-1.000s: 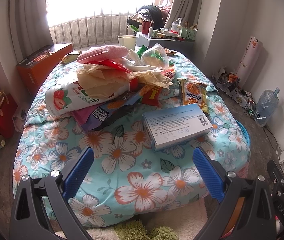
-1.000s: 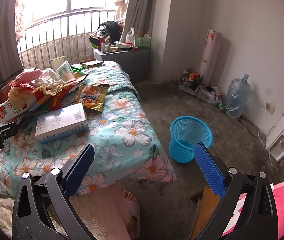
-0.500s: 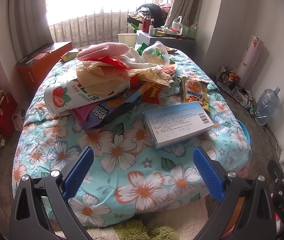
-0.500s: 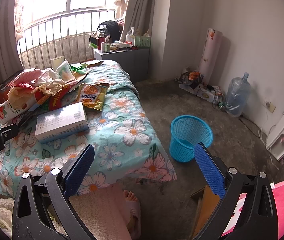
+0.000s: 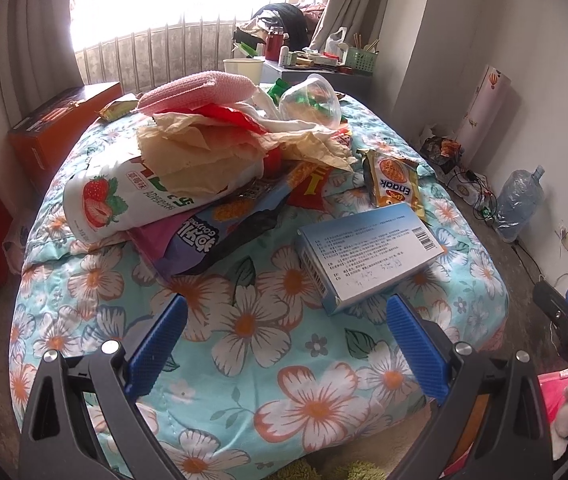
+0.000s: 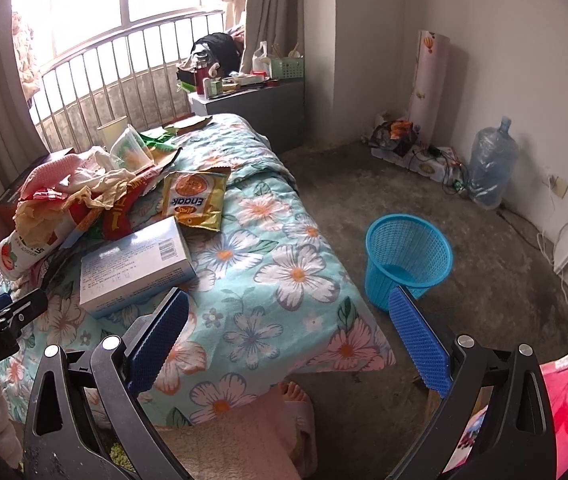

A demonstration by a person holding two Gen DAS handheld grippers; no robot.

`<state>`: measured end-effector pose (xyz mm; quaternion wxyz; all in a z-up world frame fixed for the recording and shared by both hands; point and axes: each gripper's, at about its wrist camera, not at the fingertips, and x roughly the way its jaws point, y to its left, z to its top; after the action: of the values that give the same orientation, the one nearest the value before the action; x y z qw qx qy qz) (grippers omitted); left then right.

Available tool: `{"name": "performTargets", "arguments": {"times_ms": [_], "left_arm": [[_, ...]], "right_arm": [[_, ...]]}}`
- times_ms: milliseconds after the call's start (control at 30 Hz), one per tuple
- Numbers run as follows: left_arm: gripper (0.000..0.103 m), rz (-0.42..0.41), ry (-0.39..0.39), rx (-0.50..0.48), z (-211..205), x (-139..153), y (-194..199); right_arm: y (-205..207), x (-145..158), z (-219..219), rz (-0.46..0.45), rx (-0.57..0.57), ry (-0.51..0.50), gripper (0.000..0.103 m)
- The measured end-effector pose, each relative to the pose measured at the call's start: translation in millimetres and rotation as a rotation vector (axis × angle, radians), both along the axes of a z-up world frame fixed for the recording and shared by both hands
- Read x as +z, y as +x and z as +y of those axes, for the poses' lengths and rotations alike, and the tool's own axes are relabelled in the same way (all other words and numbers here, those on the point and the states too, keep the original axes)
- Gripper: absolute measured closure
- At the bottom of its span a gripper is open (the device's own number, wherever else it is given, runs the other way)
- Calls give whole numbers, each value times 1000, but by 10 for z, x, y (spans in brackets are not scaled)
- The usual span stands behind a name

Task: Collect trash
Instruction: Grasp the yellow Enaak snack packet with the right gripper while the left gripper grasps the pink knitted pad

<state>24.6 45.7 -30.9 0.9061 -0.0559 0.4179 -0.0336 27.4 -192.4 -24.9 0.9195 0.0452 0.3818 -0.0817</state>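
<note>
Both grippers hang spread and empty over the near edge of the floral quilted bed.

The left gripper faces a flat pale-blue cardboard box near the bed's near right corner, with crinkly wrappers and crumpled paper heaped toward the far left. The right gripper looks past the bed's right edge to bare concrete floor, where a blue plastic mesh wastebasket stands apart.

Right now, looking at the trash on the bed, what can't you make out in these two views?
- Purple snack bag: left wrist view, upper part buried under the strawberry bag.
- Light blue box: print too small to read in either view.
- Blue basket: right wrist view, bottom partly hidden behind its near wall; barely seen in the left wrist view.
</note>
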Motion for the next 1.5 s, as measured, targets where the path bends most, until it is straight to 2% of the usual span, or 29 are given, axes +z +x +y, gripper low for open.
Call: {"name": "performTargets", "arguments": {"times_ms": [167, 333, 467, 567, 767, 933, 1100, 1233, 1367, 1500], "left_arm": [[6, -94, -62, -71, 160, 0, -23], [6, -166, -76, -161, 129, 59, 68], [9, -161, -143, -242, 79, 98, 200], [13, -151, -158, -298, -2, 108, 283], [19, -128, -166, -371, -109, 106, 464], [27, -122, -127, -421, -200, 74, 587], [38, -109, -176, -400, -111, 110, 749], [46, -144, -196, -353, 29, 232, 851], [53, -190, -172, -321, 167, 370, 871], [54, -258, -144, -271, 375, 582, 855]], "right_arm": [[221, -110, 73, 39, 44, 124, 8], [368, -116, 73, 49, 63, 175, 8], [472, -94, -32, 50, 62, 235, 13], [572, -115, -145, 58, 52, 305, 18], [820, -154, -291, 78, 62, 454, 29], [1194, -214, -286, 109, 102, 543, 39], [1596, -370, -284, 158, 122, 652, 50], [1813, -519, -256, 203, 117, 683, 54], [1916, -650, -258, 247, 112, 701, 56], [1975, -740, -267, 272, 119, 722, 58]]}}
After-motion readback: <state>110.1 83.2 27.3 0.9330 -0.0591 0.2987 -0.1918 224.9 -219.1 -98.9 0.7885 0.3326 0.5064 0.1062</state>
